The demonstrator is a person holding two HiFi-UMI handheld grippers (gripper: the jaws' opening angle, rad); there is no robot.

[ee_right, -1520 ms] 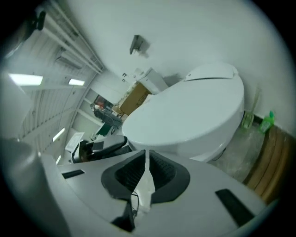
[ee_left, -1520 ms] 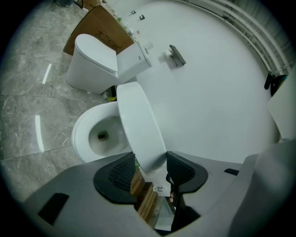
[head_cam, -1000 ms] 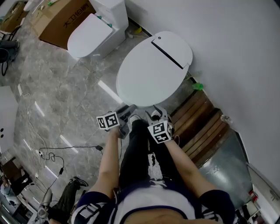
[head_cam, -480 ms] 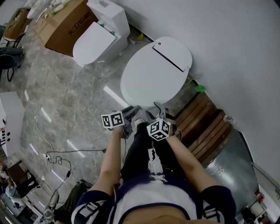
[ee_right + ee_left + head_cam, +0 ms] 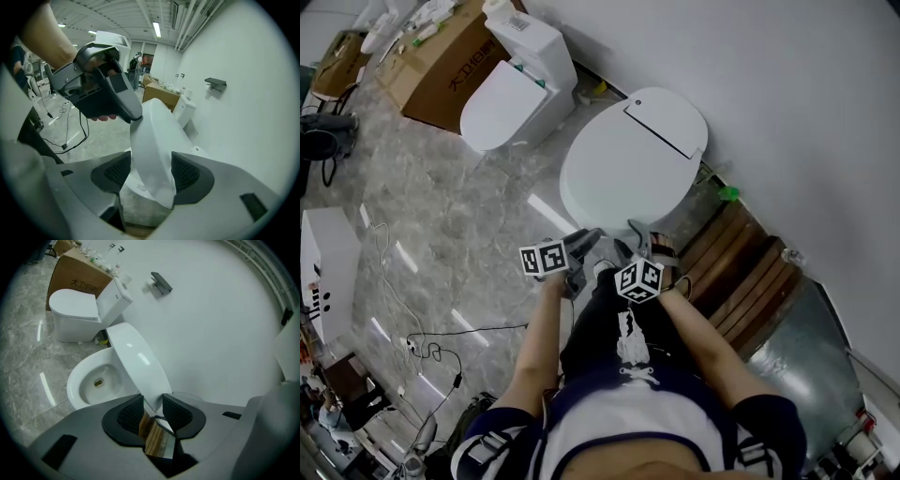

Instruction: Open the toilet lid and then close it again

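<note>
Left gripper (image 5: 153,405) jaws closing on toilet lid (image 5: 623,164) front edge to lift it; right gripper (image 5: 151,172) spread wide, straddling same edge, likely steadying

The person (image 5: 628,412) wears a white top (image 5: 628,431) with dark navy short sleeves (image 5: 773,422), each sleeve crossed near its hem by white stripes (image 5: 492,448). A dark navy band (image 5: 628,392) curves across the chest of the top. The forearms (image 5: 539,337) are bare below the sleeves. The trousers (image 5: 595,319) are black, with a white printed graphic (image 5: 628,342) on the front and a smaller white mark (image 5: 635,373) beneath it
</note>
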